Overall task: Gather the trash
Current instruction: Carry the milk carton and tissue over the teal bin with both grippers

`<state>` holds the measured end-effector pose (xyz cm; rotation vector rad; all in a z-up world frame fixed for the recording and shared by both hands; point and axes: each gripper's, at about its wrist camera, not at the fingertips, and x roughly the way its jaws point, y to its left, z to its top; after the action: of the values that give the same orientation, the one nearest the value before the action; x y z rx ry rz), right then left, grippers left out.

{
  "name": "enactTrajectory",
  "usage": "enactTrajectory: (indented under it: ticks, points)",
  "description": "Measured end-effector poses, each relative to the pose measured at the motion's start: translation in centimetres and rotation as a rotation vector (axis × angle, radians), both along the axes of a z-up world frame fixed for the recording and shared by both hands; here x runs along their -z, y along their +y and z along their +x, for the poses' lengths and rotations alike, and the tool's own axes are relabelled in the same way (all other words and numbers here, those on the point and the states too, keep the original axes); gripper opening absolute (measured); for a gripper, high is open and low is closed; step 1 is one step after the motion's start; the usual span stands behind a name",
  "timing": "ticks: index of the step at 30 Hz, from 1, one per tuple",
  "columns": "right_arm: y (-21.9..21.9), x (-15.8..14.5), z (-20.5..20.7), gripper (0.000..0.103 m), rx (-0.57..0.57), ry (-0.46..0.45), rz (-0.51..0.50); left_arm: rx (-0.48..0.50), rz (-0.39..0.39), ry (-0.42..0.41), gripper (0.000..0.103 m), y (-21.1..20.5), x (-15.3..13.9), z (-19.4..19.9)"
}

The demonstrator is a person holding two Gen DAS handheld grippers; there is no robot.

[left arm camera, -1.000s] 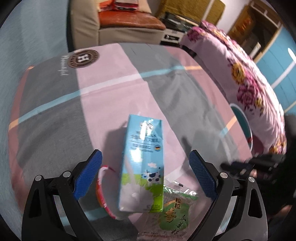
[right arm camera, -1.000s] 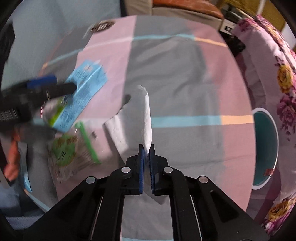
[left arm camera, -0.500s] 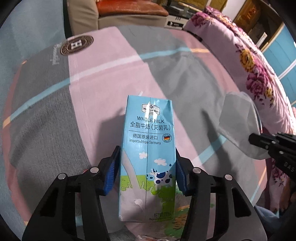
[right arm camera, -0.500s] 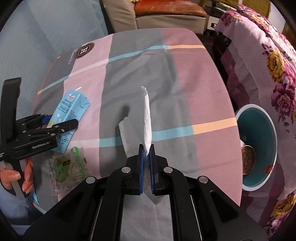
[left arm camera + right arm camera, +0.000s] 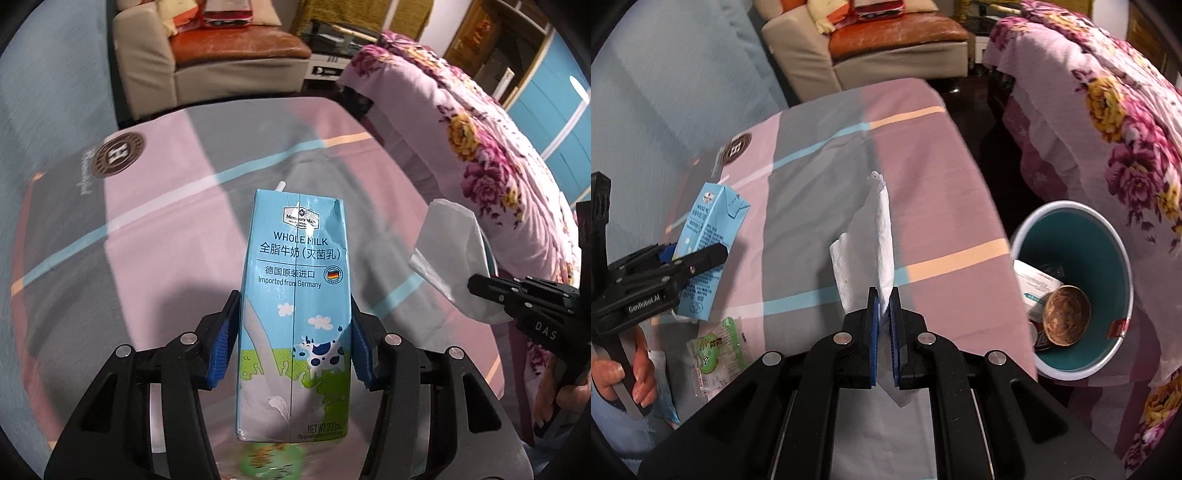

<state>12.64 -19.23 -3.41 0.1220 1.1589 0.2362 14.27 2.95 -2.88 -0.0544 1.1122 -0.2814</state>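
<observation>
The left gripper (image 5: 293, 338) is clamped on a blue whole-milk carton (image 5: 295, 306), its blue pads (image 5: 223, 343) pressing the carton's two narrow sides about halfway up. The carton stands upright between the jaws, lifted clear of the pink-and-grey striped tablecloth (image 5: 166, 229), with a white straw tip showing at its top edge at 12 o'clock. A blurred green snack wrapper (image 5: 273, 458) lies on the cloth below the carton at 6 o'clock.

The right gripper (image 5: 884, 326) is fully closed on a white paper tissue (image 5: 879, 236), which stands up from the pads toward 12 o'clock and hangs a little below them. At 3 o'clock from it, beside the table edge, a teal trash bin (image 5: 1108, 236) with a white rim already holds a brown bowl (image 5: 1065, 315) and a flattened box (image 5: 1032, 286). At 9 o'clock a hand (image 5: 628, 380) holds the left gripper's handle.
</observation>
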Motion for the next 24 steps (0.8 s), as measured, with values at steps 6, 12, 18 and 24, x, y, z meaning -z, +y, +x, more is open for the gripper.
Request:
enactTrajectory:
  ticks: [6,12,18,24]
  points:
    - [-4.0,-0.4,-0.5,0.006,0.071,-0.024,0.018,0.056,0.0,-0.006,0.054,-4.3,-0.7,0.5]
    - [-8.8,-0.6,-1.4,0.006,0.147,-0.047,0.04,0.132,0.003,-0.009,0.054,-9.8,-1.1,0.7]
    - [-13.9,-0.6,-2.6,0.006,0.231,-0.074,0.048,0.205,0.003,-0.006,0.054,-15.4,-1.1,0.7]
    - [-18.6,-0.1,-3.7,0.006,0.301,-0.076,0.06,0.257,-0.005,0.016,0.054,-20.4,-0.6,0.9]
